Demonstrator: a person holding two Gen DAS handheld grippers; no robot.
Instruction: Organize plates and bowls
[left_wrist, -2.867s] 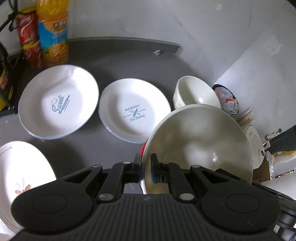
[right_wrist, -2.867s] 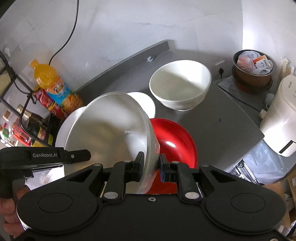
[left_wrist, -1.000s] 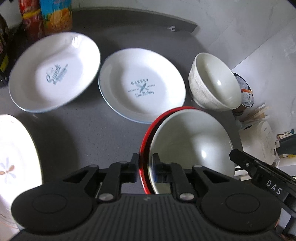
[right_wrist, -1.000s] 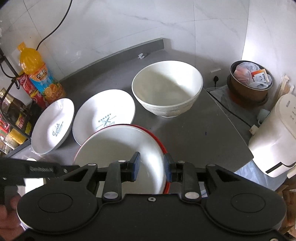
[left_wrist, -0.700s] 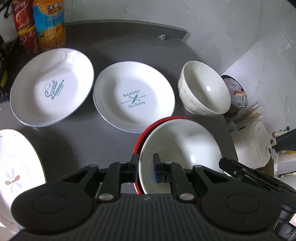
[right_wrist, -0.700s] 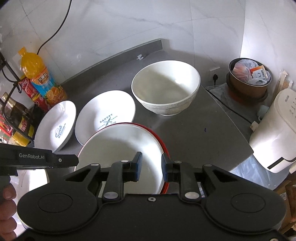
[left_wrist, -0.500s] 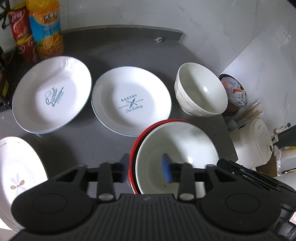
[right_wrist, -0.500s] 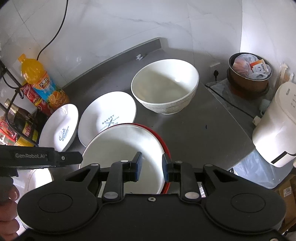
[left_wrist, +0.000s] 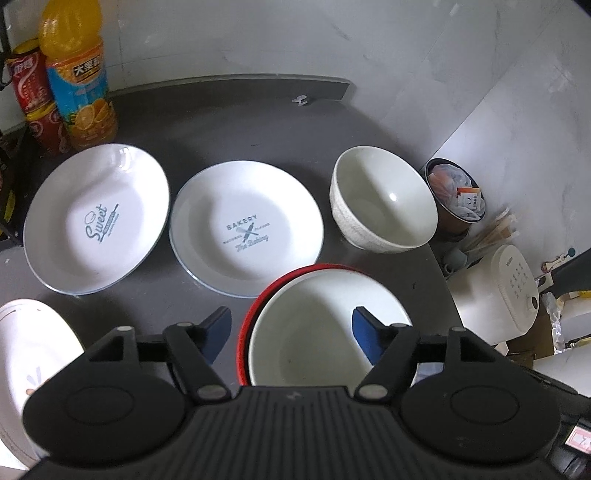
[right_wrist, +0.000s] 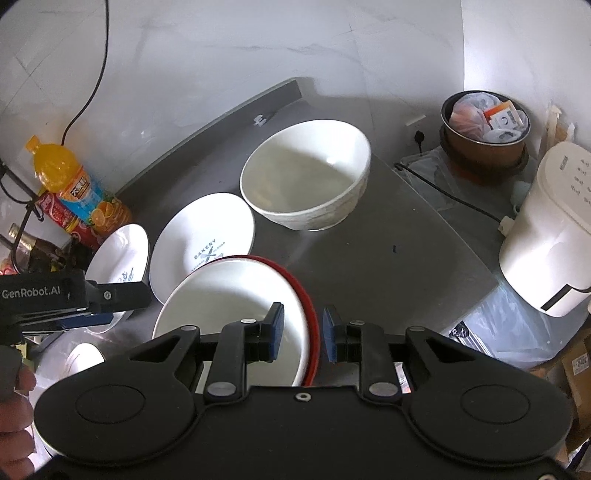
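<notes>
A wide white bowl (left_wrist: 325, 325) (right_wrist: 221, 306) sits nested in a red bowl (left_wrist: 255, 310) (right_wrist: 308, 295) on the dark counter (left_wrist: 155, 299). My left gripper (left_wrist: 291, 332) is open wide over the nested bowls' left rim, touching nothing. My right gripper (right_wrist: 303, 332) is open a little, its pads either side of the bowls' right rim. Behind stand a deep white bowl (left_wrist: 384, 199) (right_wrist: 306, 177), a "Bakery" plate (left_wrist: 245, 229) (right_wrist: 203, 236) and a "Sweet" plate (left_wrist: 96, 218) (right_wrist: 118, 251). A floral plate (left_wrist: 29, 354) lies front left.
An orange drink bottle (left_wrist: 77, 81) and red cans (left_wrist: 33, 96) stand at the back left. Past the counter's right edge are a white rice cooker (right_wrist: 554, 229) and a pot of packets (right_wrist: 484, 125). A hand (right_wrist: 14, 391) holds the left gripper.
The white bowl, held tilted by both grippers, came down into the red bowl. Both grippers let go; the left jaws spread wide in the last half-second.
</notes>
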